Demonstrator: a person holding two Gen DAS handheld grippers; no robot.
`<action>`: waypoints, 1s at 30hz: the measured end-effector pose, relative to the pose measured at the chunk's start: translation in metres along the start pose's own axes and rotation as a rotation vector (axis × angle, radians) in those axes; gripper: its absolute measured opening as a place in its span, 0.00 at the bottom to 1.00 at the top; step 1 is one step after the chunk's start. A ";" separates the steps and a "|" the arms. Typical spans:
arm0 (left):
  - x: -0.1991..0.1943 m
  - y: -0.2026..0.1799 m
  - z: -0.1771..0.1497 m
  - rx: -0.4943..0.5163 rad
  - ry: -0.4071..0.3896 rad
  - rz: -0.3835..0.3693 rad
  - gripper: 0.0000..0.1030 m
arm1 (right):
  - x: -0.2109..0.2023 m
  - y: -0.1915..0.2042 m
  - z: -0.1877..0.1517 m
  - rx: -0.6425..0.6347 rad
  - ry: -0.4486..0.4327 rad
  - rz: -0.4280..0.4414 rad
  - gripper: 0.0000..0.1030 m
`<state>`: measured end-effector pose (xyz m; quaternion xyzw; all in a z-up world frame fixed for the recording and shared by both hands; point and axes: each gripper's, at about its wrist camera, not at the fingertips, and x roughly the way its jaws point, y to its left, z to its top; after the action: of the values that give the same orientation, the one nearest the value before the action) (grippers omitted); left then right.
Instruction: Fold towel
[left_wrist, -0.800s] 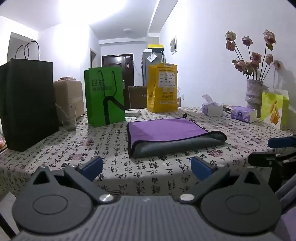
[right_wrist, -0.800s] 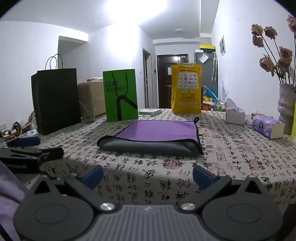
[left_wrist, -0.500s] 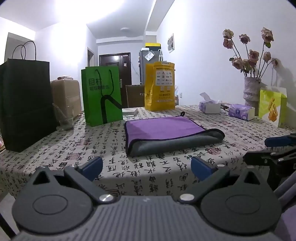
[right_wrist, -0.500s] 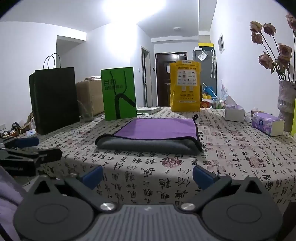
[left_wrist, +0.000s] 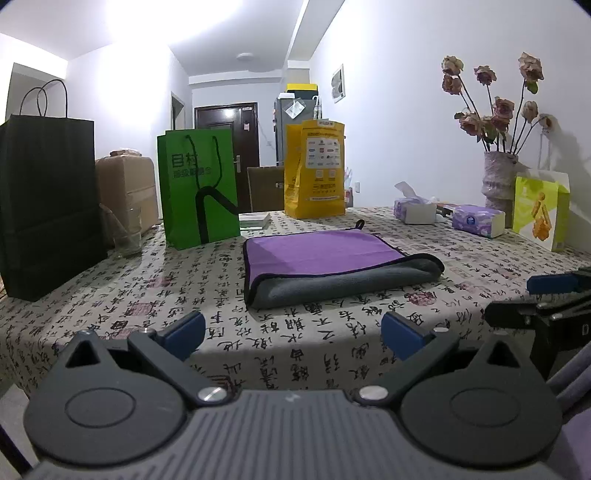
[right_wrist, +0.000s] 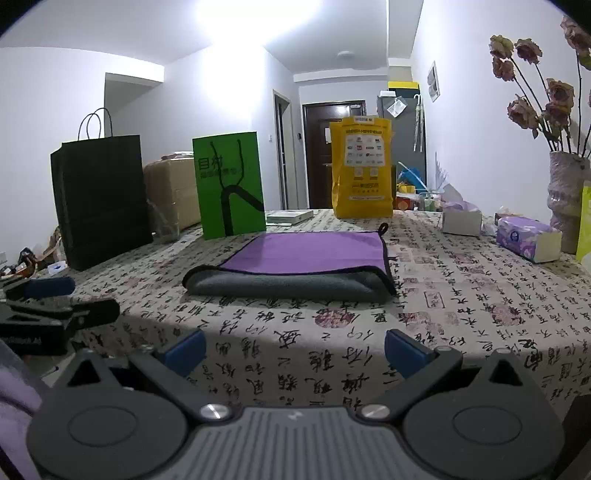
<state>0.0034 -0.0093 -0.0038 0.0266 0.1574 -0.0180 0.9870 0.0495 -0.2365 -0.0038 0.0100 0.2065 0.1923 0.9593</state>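
Calligraphy-print cloth covers the surface (left_wrist: 155, 291), paper bags and tissue boxes standing along its far edge under a bright ceiling light. Out in the middle lies the towel (left_wrist: 332, 264), already doubled over: purple face up, grey plush underside rolling out in a fat rounded fold along the near edge, dark piping round the border, a small hanging loop (right_wrist: 383, 227) at the far corner. Both tools hang back off the near edge of the surface, well apart from the cloth, neither touching anything. Left tool (left_wrist: 291, 330) is spread wide, blue pads parted and empty; the towel sits at about one o'clock from it. Right tool (right_wrist: 293, 347) is likewise released, nothing between its pads, and from here the towel sits close to twelve, a touch toward eleven. So the towel lies between the two, long axis running left to right across both views, and neither hand looks clearly nearer. My read: one fold is done, and a second would mean reaching forward to a short end and carrying it across. That thick, soft pile looks grippy yet floppy, so a shallow pinch might catch only the top layer.
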 end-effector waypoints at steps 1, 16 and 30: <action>0.000 -0.001 0.000 0.001 -0.001 -0.002 1.00 | 0.000 0.000 0.000 -0.002 0.000 0.000 1.00; 0.005 0.003 -0.001 0.000 0.014 -0.012 1.00 | 0.005 -0.004 0.002 0.026 0.002 -0.001 1.00; 0.004 0.000 -0.001 0.004 0.022 -0.031 1.00 | 0.007 0.000 -0.001 0.031 0.010 0.013 1.00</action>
<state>0.0066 -0.0093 -0.0059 0.0265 0.1684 -0.0334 0.9848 0.0550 -0.2339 -0.0072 0.0252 0.2141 0.1952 0.9568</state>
